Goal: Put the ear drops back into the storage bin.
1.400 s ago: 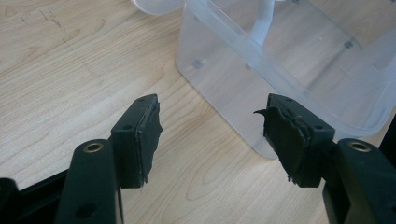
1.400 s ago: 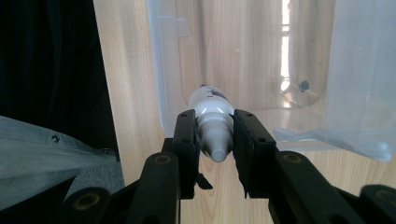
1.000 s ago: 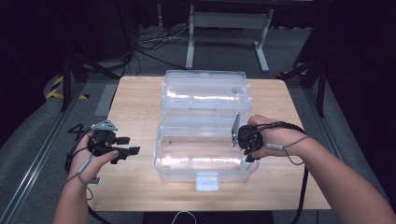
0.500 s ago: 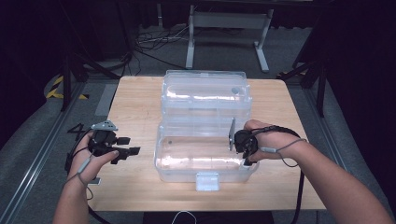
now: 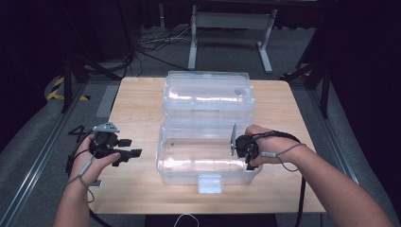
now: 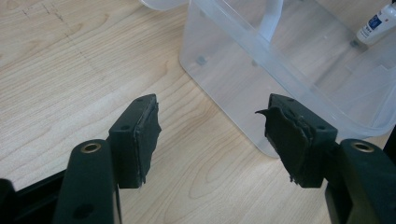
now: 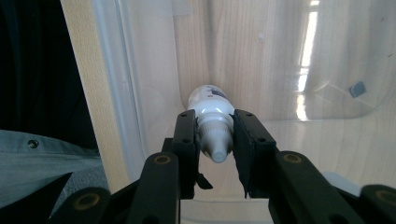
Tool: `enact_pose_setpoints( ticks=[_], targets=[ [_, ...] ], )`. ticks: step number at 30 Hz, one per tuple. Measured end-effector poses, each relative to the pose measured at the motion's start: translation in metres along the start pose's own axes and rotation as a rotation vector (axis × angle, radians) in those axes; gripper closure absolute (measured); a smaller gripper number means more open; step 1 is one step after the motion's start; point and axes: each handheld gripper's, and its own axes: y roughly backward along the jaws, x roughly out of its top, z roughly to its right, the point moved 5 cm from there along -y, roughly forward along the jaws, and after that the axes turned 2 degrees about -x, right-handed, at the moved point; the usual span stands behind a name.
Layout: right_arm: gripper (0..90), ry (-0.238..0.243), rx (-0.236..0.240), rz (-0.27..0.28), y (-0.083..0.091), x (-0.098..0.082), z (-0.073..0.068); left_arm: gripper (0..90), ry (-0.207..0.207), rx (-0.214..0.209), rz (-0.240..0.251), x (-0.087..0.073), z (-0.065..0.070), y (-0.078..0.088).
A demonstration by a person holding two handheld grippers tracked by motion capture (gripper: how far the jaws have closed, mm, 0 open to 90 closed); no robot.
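Observation:
A clear plastic box (image 5: 163, 158) stands open on the wooden table, its lid (image 5: 208, 94) folded back behind it. My right gripper (image 5: 242, 152) points down into the box's right end. In the right gripper view, the right gripper (image 7: 215, 125) is shut on the neck of a small white bottle (image 7: 208, 99), whose base hangs close over the box floor. The same bottle (image 6: 377, 24) shows through the box wall (image 6: 233, 84) in the left gripper view. My left gripper (image 5: 130, 147) (image 6: 210, 121) rests open left of the box, with only bare table between its jaws.
A latch tab (image 5: 210, 183) sticks out at the front of the box. Bare wood lies left and right of the box, and the table's front edge is close to both forearms. Dark floor, cables and metal stands surround the table.
My right hand has sunk a little, taking the bottle lower into the box. The left hand has not moved.

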Motion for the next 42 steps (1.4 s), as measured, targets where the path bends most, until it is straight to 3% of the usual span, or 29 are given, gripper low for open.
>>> enact_pose_setpoints(
  ticks=[22,29,35,38,42],
  targets=[
    [70.4,-0.021,-0.005,0.0,-0.009,-0.001,0.0,35.8,0.004,-0.005,-0.004,-0.001,0.0,-0.002],
    [66.1,-0.047,-0.01,0.046,0.002,-0.002,-0.002,35.8,0.005,-0.004,-0.002,-0.001,0.0,-0.001],
    [64.8,-0.056,-0.027,0.102,0.021,-0.003,-0.006,37.2,-0.006,-0.002,0.005,0.001,0.0,-0.001],
    [63.5,-0.05,-0.033,0.164,0.035,-0.001,-0.012,38.5,-0.055,-0.003,0.006,0.004,0.001,0.0],
    [62.1,-0.037,-0.014,0.235,0.041,0.004,-0.022,42.9,-0.079,-0.045,0.018,0.011,0.007,0.001]
  ],
)
